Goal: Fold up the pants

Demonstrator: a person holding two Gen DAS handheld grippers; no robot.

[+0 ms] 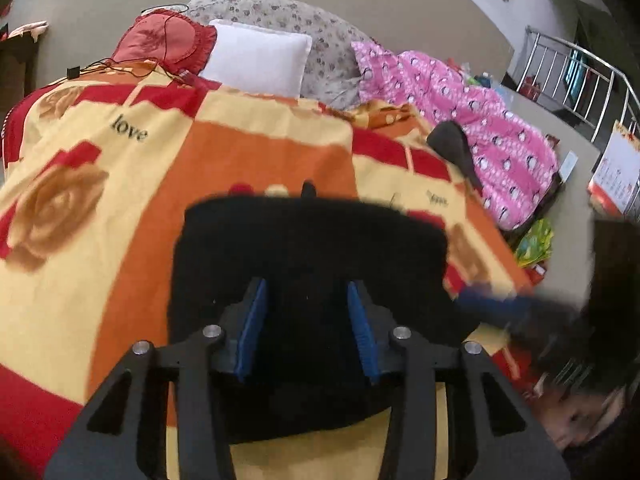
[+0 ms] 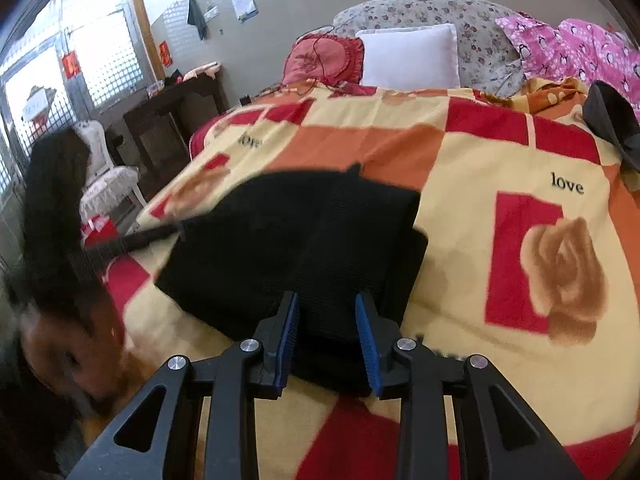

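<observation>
Pants (image 1: 312, 264) folded compact on blanket (image 1: 100, 208), directly ahead of both grippers; left gripper (image 1: 307, 328) and right gripper (image 2: 327, 340) spread, empty, equally near.

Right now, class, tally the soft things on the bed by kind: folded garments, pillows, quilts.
Folded black pants: 1
Pillows: 2, a plain white square pillow and a red frilled pillow
Quilts: 2, a grey floral quilt and a pink penguin-print quilt
Total: 5
</observation>
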